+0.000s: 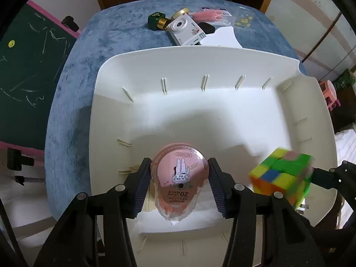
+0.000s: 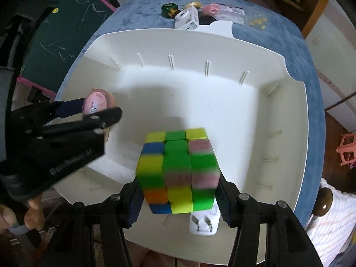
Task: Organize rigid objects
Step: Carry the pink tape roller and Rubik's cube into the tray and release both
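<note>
Only the right wrist view shows a white plug adapter (image 2: pixel 203 224) lying in the white bin (image 2: pixel 287 120), prongs up, under the Rubik's cube (image 2: pixel 178 171) pinched by the right gripper (image 2: pixel 179 202). The left gripper (image 1: pixel 178 184) clamps a pink correction-tape dispenser (image 1: pixel 179 178) over the bin (image 1: pixel 222 115) on the blue bench (image 1: pixel 73 102), its long axis along the fingers, rounded end pointing away

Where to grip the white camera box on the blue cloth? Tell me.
Grip the white camera box across its two long sides, gripper descending from above. It lies flat; the green bottle crowds its far end, and the white tray sits just short of its near end.
</note>
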